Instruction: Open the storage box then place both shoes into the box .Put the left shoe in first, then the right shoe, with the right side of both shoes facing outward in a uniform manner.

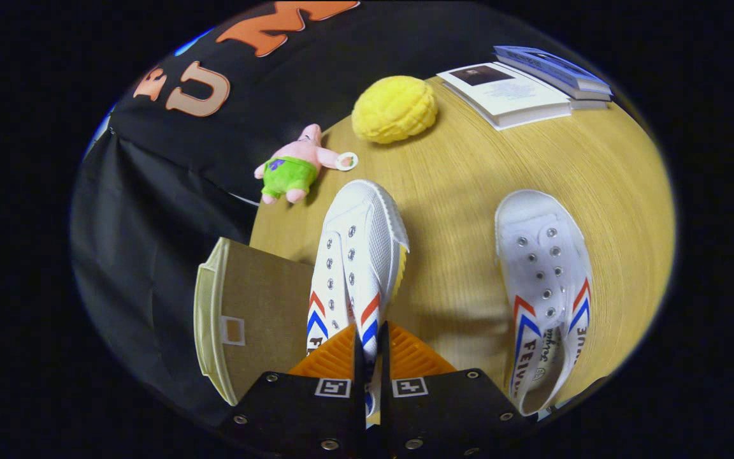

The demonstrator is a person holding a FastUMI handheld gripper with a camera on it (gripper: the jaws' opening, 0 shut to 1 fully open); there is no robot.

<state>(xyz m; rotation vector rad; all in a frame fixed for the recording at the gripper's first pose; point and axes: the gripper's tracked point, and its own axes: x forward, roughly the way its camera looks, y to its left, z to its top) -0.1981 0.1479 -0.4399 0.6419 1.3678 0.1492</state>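
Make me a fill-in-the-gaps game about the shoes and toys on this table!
1. The gripper is shut on a white canvas ____ with red and blue stripes.
2. The other white shoe lies on the round ____ table.
3. Beyond the fingers sits a pink plush starfish in ____ shorts.
4. Between the starfish and the books rests a bumpy ____ ball.

Missing words: shoe; wooden; green; yellow

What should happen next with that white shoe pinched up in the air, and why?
Probably carry the held shoe sideways over the storage box and lower it in. The hand-held gripper is shut on its side wall, and the shoe looks lifted clear of the wooden table, right beside the box. The other shoe lies flat on the table, so it likely goes second.
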